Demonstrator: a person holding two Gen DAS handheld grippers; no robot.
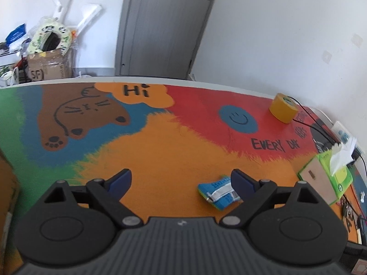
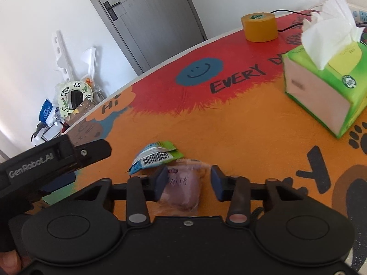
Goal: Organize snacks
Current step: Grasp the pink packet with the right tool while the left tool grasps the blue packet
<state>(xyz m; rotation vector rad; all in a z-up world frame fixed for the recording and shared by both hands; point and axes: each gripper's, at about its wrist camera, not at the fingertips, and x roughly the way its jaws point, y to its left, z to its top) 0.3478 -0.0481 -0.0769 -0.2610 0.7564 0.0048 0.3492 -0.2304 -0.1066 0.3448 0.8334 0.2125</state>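
In the lower centre of the right wrist view, the right gripper (image 2: 188, 181) straddles a pinkish clear-wrapped snack (image 2: 183, 189) lying on the painted worktop (image 2: 240, 126). Its jaws stand partly closed; the left pad seems to touch the wrapper, the right pad shows a gap, so no firm hold yet. A blue-and-green snack packet (image 2: 156, 157) lies just beyond it. The slack, slippery wrapper could squirm aside or the snack be crushed. In the left wrist view, the left gripper (image 1: 181, 180) hangs wide open and empty; its right finger (image 1: 240, 182) overlaps that packet (image 1: 218, 192) and may nudge it away.
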